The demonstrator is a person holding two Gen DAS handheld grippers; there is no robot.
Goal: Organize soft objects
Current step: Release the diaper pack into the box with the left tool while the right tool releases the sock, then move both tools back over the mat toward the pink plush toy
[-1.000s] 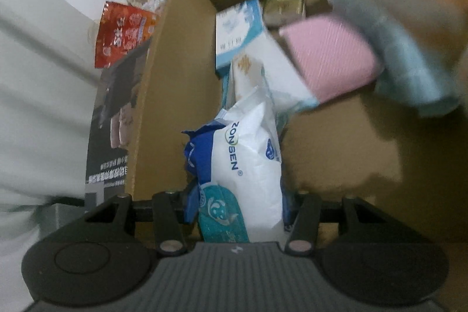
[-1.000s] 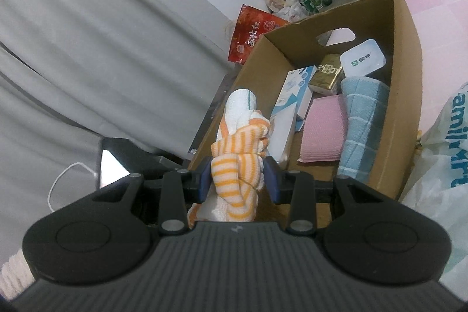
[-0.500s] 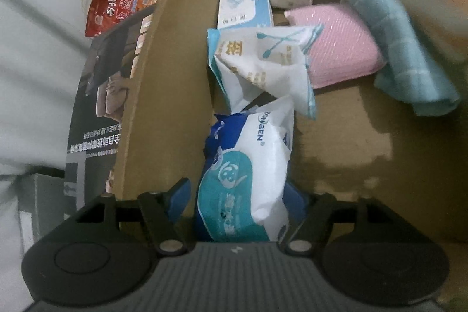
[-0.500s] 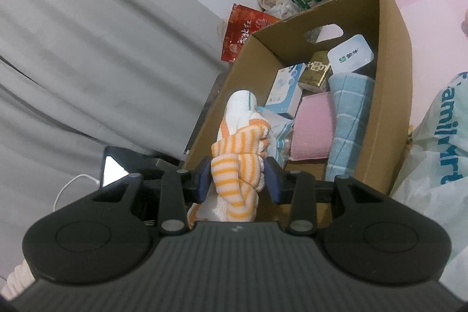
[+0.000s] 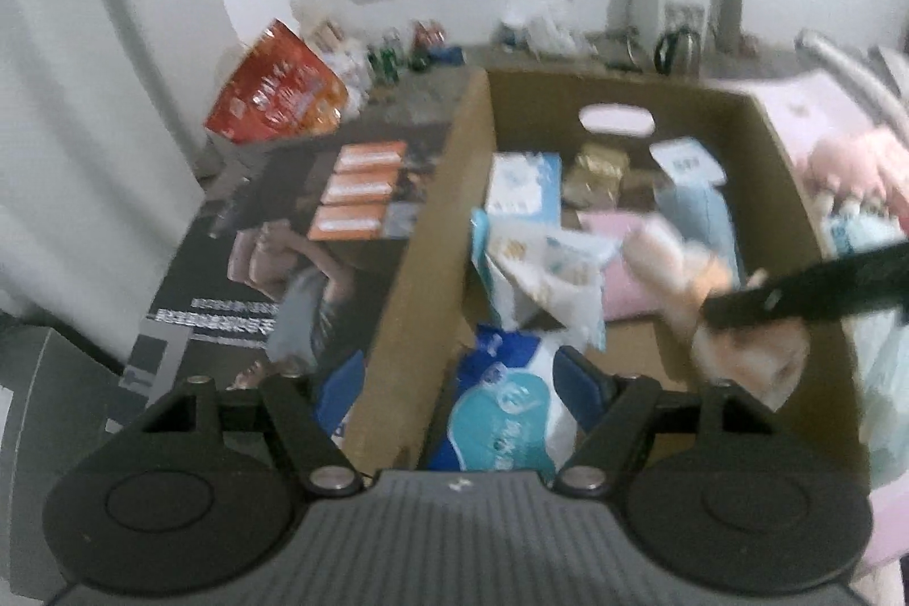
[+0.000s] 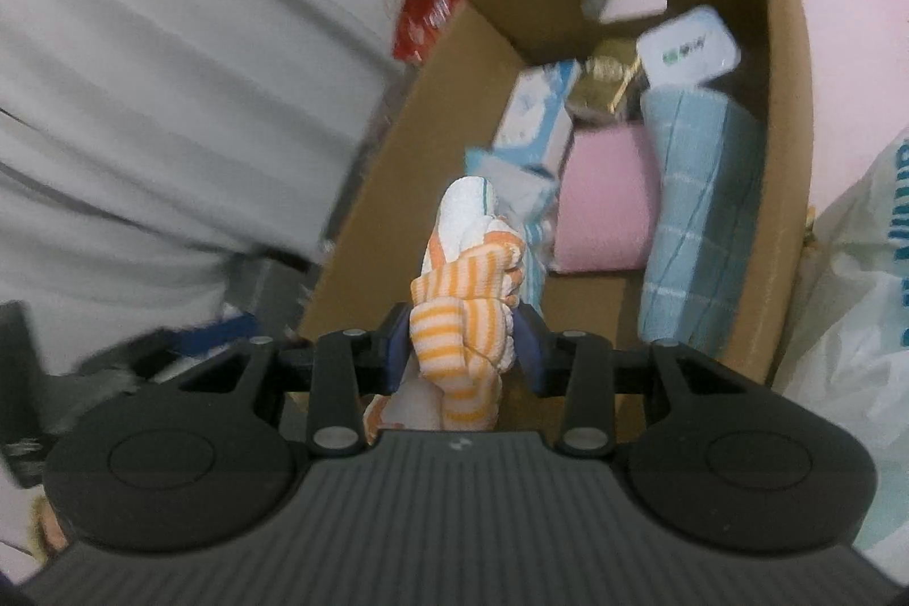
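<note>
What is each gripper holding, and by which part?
Right gripper: striped cloth, gripped around its bunched middle. Left gripper: open, holding nothing.

Black claw [image 6: 461,342], blue fingertips [image 6: 531,347]

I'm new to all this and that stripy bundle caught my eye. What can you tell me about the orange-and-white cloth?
The cloth is a soft, knitted-looking fabric, white with orange stripes, bunched into a lumpy roll. The right gripper is shut on it, blue pads pressing both sides, its white end pointing away toward the cardboard box. In the blurred left wrist view it hangs over the box's near right corner.
</note>
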